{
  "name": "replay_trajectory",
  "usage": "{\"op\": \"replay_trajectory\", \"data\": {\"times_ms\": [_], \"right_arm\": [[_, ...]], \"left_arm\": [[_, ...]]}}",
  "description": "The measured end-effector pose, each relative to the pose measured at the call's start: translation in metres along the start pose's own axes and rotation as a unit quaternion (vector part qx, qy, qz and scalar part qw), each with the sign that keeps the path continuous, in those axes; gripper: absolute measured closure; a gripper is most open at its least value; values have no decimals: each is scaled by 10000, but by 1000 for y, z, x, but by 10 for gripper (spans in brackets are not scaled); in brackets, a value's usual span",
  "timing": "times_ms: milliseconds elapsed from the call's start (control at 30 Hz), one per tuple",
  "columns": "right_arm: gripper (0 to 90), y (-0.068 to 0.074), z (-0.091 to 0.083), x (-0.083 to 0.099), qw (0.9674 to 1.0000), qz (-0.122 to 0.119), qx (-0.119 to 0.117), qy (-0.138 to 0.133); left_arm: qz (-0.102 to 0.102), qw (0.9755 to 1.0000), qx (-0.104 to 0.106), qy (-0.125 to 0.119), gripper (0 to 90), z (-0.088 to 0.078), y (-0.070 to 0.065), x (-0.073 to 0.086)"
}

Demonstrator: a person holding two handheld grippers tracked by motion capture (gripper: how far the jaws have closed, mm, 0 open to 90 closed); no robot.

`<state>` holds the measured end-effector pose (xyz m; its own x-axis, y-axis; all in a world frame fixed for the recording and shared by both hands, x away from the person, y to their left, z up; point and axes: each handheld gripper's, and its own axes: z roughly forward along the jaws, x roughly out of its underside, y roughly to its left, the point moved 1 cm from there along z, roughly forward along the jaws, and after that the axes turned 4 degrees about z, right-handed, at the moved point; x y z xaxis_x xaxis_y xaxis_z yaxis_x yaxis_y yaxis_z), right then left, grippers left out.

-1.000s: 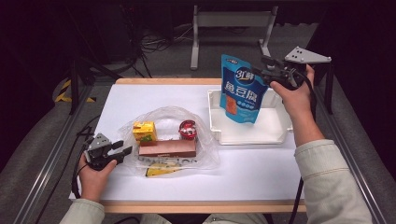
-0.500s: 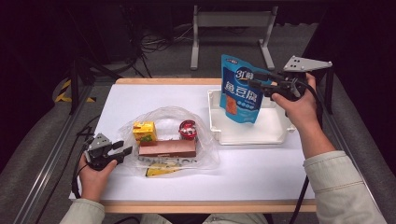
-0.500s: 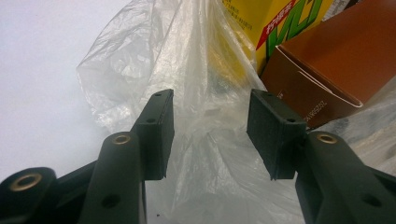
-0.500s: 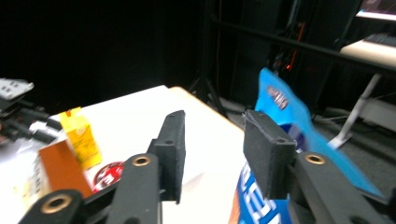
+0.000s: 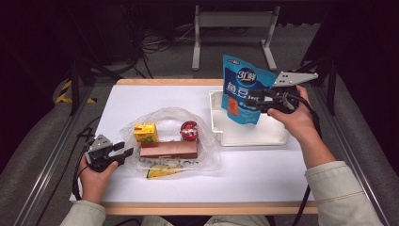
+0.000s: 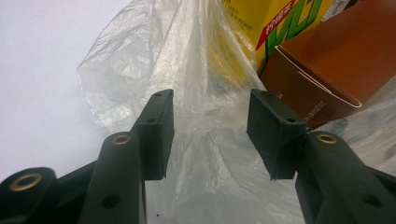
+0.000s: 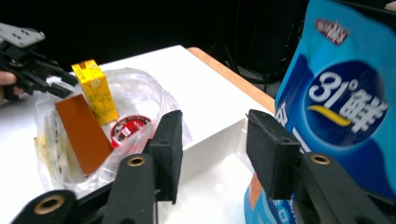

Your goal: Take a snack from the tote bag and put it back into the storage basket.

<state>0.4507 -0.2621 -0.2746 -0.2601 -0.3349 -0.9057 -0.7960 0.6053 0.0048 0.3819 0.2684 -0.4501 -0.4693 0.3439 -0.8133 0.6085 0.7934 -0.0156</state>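
The blue pouch (image 5: 244,92) is touched by the right gripper (image 5: 256,101), jaws spread, just closing, then reopening slightly, nothing between; the left gripper (image 5: 123,151) is spread around the plastic bag (image 5: 169,141).

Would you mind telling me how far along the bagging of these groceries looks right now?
Done: the yellow carton, brown box and red-lidded tub lie inside the clear plastic bag. In hand: the left gripper sits open at the bag's mouth, and the right gripper, jaws open and just adjusting, is at the blue pouch standing in the white tray. Left: grip the pouch and bag it.
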Motion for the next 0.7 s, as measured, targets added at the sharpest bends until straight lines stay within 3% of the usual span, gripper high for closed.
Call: {"op": "replay_trajectory", "data": {"times_ms": [267, 433, 533, 667, 700], "right_arm": [[640, -4, 10, 22, 9996, 203, -166, 83], [697, -8, 17, 37, 9994, 253, -75, 207], [735, -13, 21, 47, 9991, 355, -235, 87], [735, -15, 25, 59, 9998, 174, 28, 35], [734, -15, 26, 62, 9993, 365, 5, 112]], "left_arm": [[3, 10000, -7, -10, 516, 0, 0, 0], [7, 10000, -6, -3, 516, 0, 0, 0], [10, 10000, -5, -3, 516, 0, 0, 0], [8, 10000, -9, -8, 516, 0, 0, 0], [8, 10000, -7, -7, 516, 0, 0, 0]]}}
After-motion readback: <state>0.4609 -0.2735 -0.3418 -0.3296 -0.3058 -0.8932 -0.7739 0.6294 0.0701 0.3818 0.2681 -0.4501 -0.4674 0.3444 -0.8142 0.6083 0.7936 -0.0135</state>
